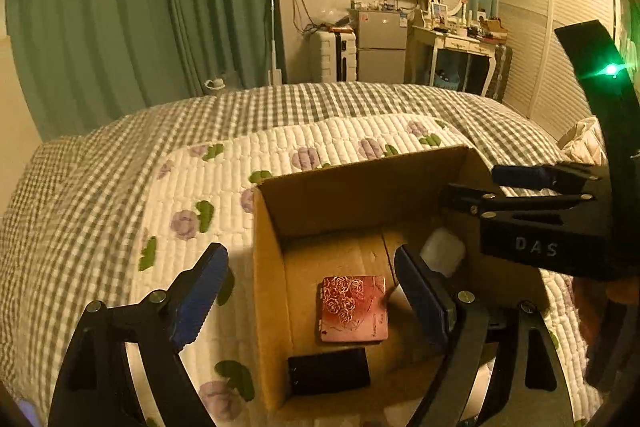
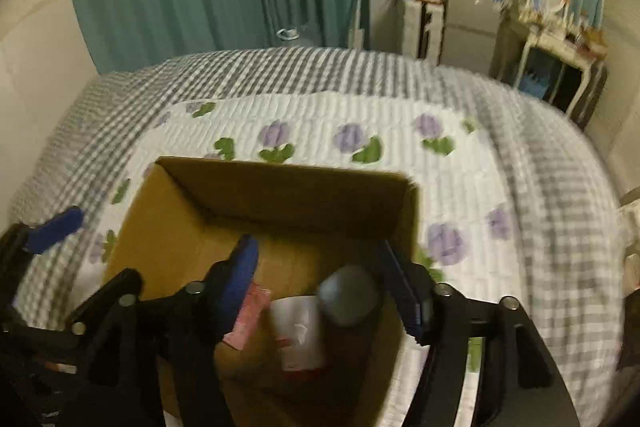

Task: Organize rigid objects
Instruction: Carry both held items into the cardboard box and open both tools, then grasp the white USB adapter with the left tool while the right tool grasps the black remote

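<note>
Both pairs of fingers stand open and hold nothing: my left gripper [image 1: 310, 291] straddles the near-left wall of the cardboard box [image 1: 268, 267], and my right gripper [image 2: 320, 283] hangs over its opening. Inside the box I see a pink rose-patterned case [image 1: 354, 309], a flat black item [image 1: 328, 371], a white block [image 1: 442, 253], a white cup [image 2: 298, 333] and a grey round thing [image 2: 348, 295]. I judge the sorting is mostly done, because I see nothing loose on the floral quilt [image 1: 224, 187]. The right view is blurred, so I cannot tell what the grey thing is. The box's near part is cut off.
</note>
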A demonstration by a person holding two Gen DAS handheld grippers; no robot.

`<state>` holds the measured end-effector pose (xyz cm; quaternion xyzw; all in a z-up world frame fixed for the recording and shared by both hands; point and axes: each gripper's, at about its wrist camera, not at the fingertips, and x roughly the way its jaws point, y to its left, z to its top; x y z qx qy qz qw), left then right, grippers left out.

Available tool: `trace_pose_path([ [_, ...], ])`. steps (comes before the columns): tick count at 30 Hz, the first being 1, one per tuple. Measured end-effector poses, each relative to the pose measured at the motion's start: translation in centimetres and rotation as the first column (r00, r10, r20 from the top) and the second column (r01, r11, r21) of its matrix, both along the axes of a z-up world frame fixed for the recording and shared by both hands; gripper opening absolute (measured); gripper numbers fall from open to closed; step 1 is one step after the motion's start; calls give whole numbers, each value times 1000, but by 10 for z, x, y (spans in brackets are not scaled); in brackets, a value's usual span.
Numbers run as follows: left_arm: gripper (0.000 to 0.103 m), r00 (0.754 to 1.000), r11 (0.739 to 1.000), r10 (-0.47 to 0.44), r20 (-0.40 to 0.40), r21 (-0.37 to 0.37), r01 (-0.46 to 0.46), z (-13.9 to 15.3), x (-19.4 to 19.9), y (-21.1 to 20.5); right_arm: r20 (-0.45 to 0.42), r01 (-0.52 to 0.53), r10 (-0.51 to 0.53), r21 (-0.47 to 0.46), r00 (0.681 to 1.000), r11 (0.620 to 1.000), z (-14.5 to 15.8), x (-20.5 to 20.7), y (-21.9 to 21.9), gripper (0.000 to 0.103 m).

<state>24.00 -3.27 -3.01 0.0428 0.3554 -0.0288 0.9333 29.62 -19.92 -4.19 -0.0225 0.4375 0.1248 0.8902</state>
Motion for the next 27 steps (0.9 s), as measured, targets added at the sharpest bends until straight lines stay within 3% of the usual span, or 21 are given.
trace_pose_path([
  [3, 98, 999, 1000, 21, 25, -5, -20, 17, -22, 6, 23, 9, -8, -32, 1000, 999, 21, -16, -1, 67],
  [5, 100, 999, 1000, 27, 29, -11, -27, 28, -36, 10, 55, 32, -30, -41, 998, 999, 40, -35, -5, 84],
  [8, 101, 997, 999, 40, 63, -5, -40, 48, -64, 18, 116, 79, -73, -52, 991, 995, 67, -65, -11, 91],
  [14, 103, 991, 998, 40, 128, -45, -34, 89, -114, 36, 164, 100, -80, -116, 983, 988, 108, -122, -11, 97],
  [18, 103, 987, 998, 33, 156, -53, -25, 101, -138, 41, 179, 110, -90, -107, 980, 988, 125, -155, -8, 98],
  [22, 103, 987, 998, 31, 160, -57, -22, 92, -153, 47, 187, 110, -91, -91, 978, 990, 124, -185, 1, 99],
  [27, 103, 990, 996, 45, 132, -82, -34, 61, -159, 61, 75, 144, -141, -32, 987, 989, 78, -210, 5, 99],
])
